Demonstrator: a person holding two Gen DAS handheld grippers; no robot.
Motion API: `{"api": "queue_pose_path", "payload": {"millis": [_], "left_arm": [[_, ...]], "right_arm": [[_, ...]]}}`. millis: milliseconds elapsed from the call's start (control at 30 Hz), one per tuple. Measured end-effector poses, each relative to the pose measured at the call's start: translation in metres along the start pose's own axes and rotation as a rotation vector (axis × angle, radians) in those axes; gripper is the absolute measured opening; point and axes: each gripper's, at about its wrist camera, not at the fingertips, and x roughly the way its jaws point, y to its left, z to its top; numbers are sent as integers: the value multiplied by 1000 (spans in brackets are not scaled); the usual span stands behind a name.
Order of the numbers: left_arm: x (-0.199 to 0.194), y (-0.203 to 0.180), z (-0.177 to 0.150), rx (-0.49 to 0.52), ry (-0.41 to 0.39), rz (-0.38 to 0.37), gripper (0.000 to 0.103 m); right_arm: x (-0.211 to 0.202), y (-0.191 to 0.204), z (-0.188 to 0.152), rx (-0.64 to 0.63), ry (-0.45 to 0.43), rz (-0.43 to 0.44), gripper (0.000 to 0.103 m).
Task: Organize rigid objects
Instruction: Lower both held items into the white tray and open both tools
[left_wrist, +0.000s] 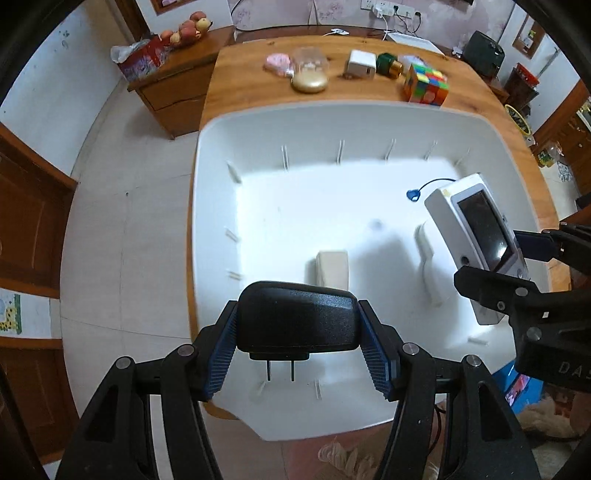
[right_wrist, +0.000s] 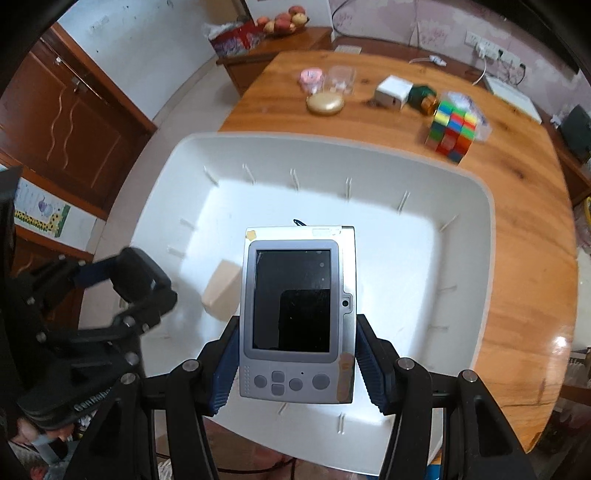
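Both grippers hang over a large white plastic bin that sits on a round wooden table. Clamped between the blue ribbed pads of the left gripper is a black power adapter, gripped across its body at about half opening, its two metal prongs pointing back toward the camera. The right gripper is closed on a white and grey handheld device with a dark screen, pinched at the edges near its button end, so that the screen faces the camera and a dark wrist strap trails from its far end. Inside the bin, on its white floor, lies a cream rectangular block, just ahead of the adapter; slim white ribs stand along the inner walls. In the left wrist view something pale shows below the handheld device, but what it is cannot be told. Beyond the bin, on the bare wood, sit a multicoloured puzzle cube, a white charger block, a green bottle with a gold cap, a gold oval case, a clear plastic cup and a pink round item.
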Motion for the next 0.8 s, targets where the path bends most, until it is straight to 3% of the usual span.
{"api": "queue_pose_path", "payload": {"millis": [267,567,667,733,800], "left_arm": [[27,-5,-12,3,45,25,65],[42,-10,-13,27,80,59,66],[46,-15,-10,46,94,86,66],[47,-15,-10,38,110,65,66],[46,-13,-10,22,118,52,69]], "right_arm": [[50,4,-16,5,123,-2,59],[63,8,-25,-28,174,-20,59],[60,11,-27,-45,167,-19,64],[52,12,-28,-61,140,-37,72],[46,13,-30,-72,122,-47,74]]}}
